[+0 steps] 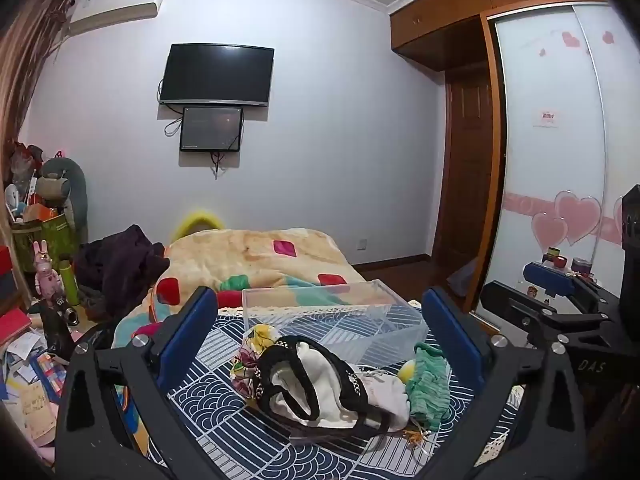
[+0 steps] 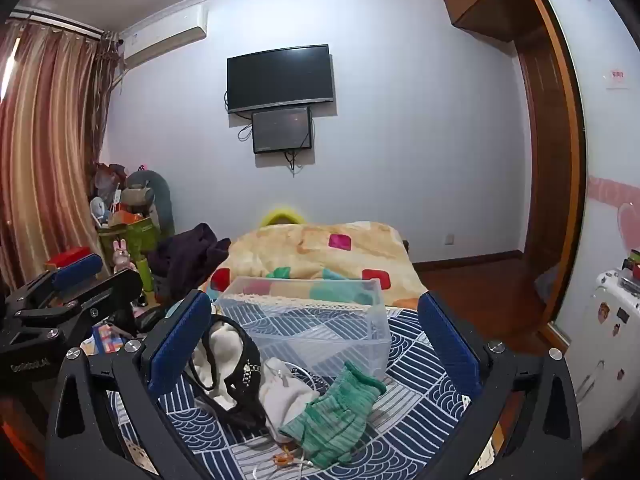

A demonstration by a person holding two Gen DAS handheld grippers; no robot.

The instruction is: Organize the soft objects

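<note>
While both tongs (image 1: 316, 320) (image 2: 316, 320) gape, clothes (image 1: 320, 384) abut bin (image 1: 320, 300).

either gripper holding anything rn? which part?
Nothing held. Left gripper and right gripper are both open above the clothes pile, fingers touching none of it.

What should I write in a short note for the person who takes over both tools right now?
Left tool: open, holding nothing, raised over the pile.
Right tool: open, holding nothing, also over the pile.
Clear plastic box: on the blue patterned cloth, behind the pile; it looks empty.
Pile, in front of the box: black and white garment, green knitted piece, white cloth, floral cloth at the left.
Done: nothing in the box so far.
Left: probably pick each soft item and put it in the box; the green piece lies nearest the right tool.
</note>
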